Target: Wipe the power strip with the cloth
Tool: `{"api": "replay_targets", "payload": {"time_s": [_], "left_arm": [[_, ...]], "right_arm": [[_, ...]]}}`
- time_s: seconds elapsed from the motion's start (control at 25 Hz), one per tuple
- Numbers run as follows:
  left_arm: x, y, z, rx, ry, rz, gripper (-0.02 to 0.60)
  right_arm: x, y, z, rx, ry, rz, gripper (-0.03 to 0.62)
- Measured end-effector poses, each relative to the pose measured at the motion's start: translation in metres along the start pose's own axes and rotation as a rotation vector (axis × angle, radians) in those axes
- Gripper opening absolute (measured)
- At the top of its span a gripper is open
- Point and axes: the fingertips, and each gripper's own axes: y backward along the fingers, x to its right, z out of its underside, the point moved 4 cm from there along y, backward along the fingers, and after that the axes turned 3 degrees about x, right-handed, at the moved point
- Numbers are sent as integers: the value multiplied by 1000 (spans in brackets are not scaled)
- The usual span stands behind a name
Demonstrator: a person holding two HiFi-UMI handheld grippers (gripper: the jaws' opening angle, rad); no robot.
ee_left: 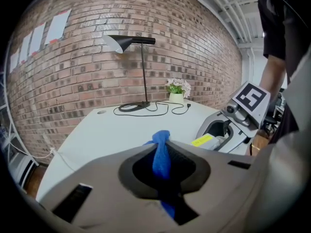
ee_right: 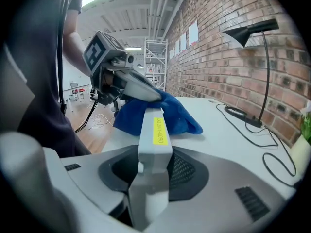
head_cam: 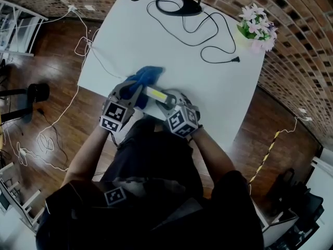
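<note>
The smooth white surface point(head_cam: 218, 82) carries everything near its front edge. A soft, bunched blue cloth point(head_cam: 147, 76) is pinched in the nearly closed fingers of the left gripper point(ee_left: 162, 152), apparently ready for rubbing. It drapes the far end of the rigid, boxy, yellow-labelled power strip point(ee_right: 154, 130). The right gripper point(ee_right: 153, 164) clamps the near end in its half-spread fingers, likely to steady it.

The head camera is looking steeply down on the bench point(head_cam: 208, 82). The camera riding the left tool point(ee_left: 161, 147) is facing 1 o'clock. That on the right tool point(ee_right: 154, 152) is facing 10 o'clock. Both are catching lamp point(ee_left: 131, 41) and cloth point(ee_right: 165, 113).
</note>
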Motion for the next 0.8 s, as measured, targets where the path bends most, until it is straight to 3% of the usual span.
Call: {"api": "replay_targets", "payload": {"time_s": [0.36,0.8], "left_arm": [[-28,9,7,-7,23,-59,38],[-42,14,10,2,-12,-65,38]], "right_arm": [[0,-1,1,-4,-2,5,160],[0,-2,0,-16,-8,8,161]]}}
